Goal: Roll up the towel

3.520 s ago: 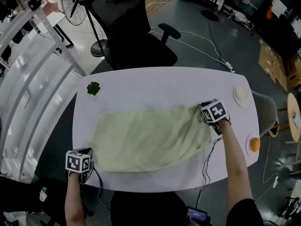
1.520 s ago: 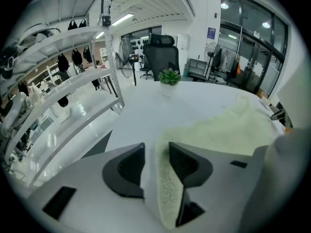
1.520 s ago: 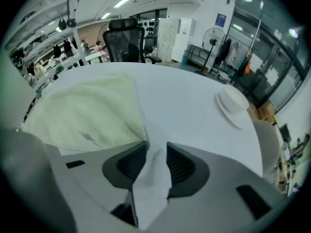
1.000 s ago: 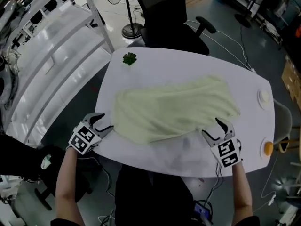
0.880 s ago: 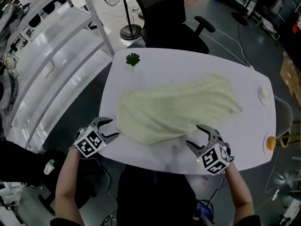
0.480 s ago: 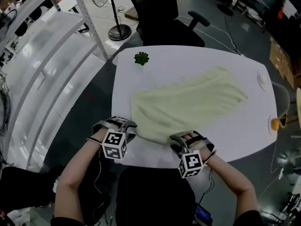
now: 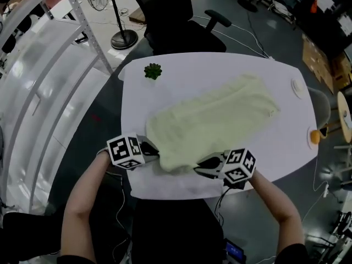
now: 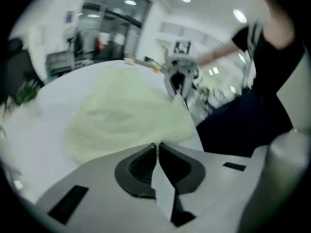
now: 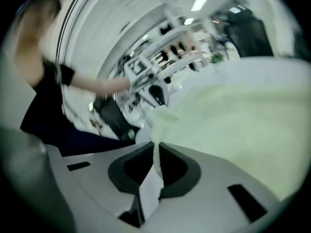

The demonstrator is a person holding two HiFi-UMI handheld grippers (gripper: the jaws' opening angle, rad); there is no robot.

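Note:
A pale green towel (image 7: 212,120) lies spread slantwise on the white table (image 7: 181,187). My left gripper (image 7: 154,154) sits at the towel's near left corner. Its jaws have just been closing and now pinch the towel's edge (image 8: 121,115). My right gripper (image 7: 199,166) is at the near right end of the same short edge. Its jaws have also just been closing, and a fold of towel (image 9: 233,125) is caught between them. Each gripper view shows the other gripper across the cloth: the right gripper (image 8: 181,76) and the left gripper (image 9: 155,93).
A small green plant (image 7: 152,71) stands at the table's far left corner. A white disc (image 7: 298,87) lies near the right edge. A black office chair (image 7: 170,21) is behind the table, a metal rack (image 7: 44,65) to the left, and an orange object (image 7: 314,137) off the right side.
Both grippers came in from the sides to the towel's near edge, and their open jaws closed onto the cloth. The towel's near edge is slightly bunched between them.

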